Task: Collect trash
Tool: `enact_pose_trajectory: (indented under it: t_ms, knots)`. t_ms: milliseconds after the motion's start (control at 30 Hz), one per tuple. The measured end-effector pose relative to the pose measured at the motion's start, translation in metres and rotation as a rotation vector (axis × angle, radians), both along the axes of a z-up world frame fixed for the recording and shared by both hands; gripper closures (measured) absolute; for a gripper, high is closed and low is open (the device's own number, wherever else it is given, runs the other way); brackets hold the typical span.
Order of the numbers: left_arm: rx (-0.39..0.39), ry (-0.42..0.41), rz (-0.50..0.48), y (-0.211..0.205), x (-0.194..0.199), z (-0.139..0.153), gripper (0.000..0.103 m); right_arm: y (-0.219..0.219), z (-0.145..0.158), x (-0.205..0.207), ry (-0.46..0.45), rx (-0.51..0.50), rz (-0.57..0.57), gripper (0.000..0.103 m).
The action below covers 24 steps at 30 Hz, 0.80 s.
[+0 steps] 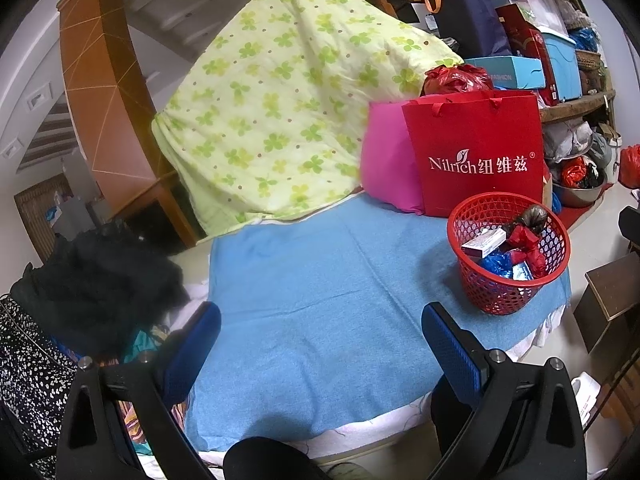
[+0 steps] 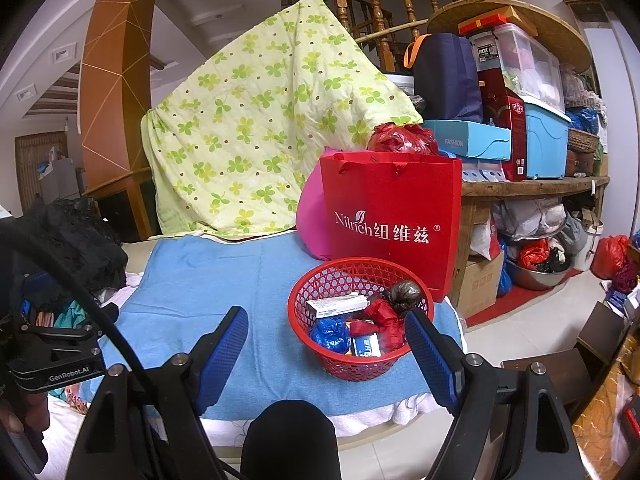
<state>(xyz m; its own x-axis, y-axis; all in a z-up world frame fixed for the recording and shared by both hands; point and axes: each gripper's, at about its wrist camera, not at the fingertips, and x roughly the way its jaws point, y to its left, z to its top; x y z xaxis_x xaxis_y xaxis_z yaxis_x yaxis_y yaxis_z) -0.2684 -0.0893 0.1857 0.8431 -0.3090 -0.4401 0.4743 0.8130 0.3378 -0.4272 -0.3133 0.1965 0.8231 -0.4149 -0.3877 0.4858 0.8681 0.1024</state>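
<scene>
A red mesh basket [image 1: 508,290] [image 2: 340,364] stands on the blue towel [image 1: 320,304] [image 2: 224,280] near its right edge. It holds trash: a white box [image 2: 337,306], a blue crumpled bag [image 2: 330,334], red wrappers [image 2: 382,316], a dark knotted bag [image 2: 402,291] and a small blue packet [image 2: 366,346]. My left gripper [image 1: 320,344] is open and empty above the towel, left of the basket. My right gripper [image 2: 326,348] is open and empty just before the basket, its right finger by the rim.
A red Nilrich paper bag [image 1: 476,156] [image 2: 392,216] and a pink bag [image 1: 386,156] stand behind the basket. A green clover quilt [image 1: 280,92] [image 2: 256,120] leans at the back. Black clothing [image 1: 100,280] lies left. Shelves with boxes [image 2: 536,136] stand right.
</scene>
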Motion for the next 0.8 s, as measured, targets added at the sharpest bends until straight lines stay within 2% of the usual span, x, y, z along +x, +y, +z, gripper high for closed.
enact_pose_trajectory:
  t_ms: [800]
  knots:
    - [0.037,0.001,-0.026,-0.003,-0.002,0.000,0.003,-0.010,-0.009,-0.004,0.004,0.028,-0.024,0.020]
